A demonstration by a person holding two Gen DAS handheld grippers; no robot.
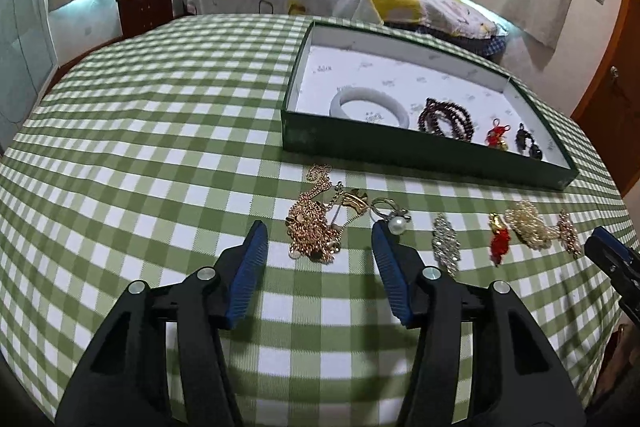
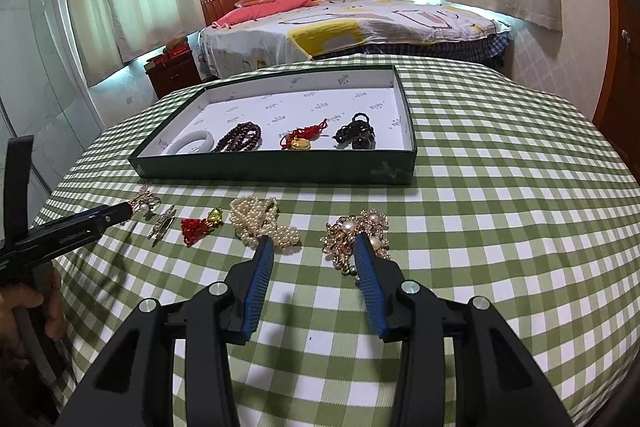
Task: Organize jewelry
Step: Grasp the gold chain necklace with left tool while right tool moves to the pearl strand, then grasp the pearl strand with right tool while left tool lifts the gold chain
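Note:
A green box (image 1: 400, 151) with a white lining (image 2: 304, 107) holds a white bangle (image 1: 370, 105), a dark red bead bracelet (image 1: 446, 117), a red charm (image 1: 496, 137) and a black piece (image 1: 528, 143). In front of it a row of jewelry lies on the checked cloth: a gold chain pile (image 1: 316, 227), a pearl ring (image 1: 394, 221), a crystal brooch (image 1: 446, 245), a red tassel (image 2: 200, 227), a pearl bracelet (image 2: 264, 223) and a gold pearl brooch (image 2: 356, 239). My left gripper (image 1: 320, 231) is open around the gold chain pile. My right gripper (image 2: 314, 247) is open between the pearl bracelet and the gold pearl brooch.
The table (image 2: 500, 187) wears a green and white checked cloth. A bed (image 2: 352, 23) and a dark wooden nightstand (image 2: 172, 71) stand behind it. A hand (image 2: 32, 311) holds the left gripper at the right wrist view's left edge.

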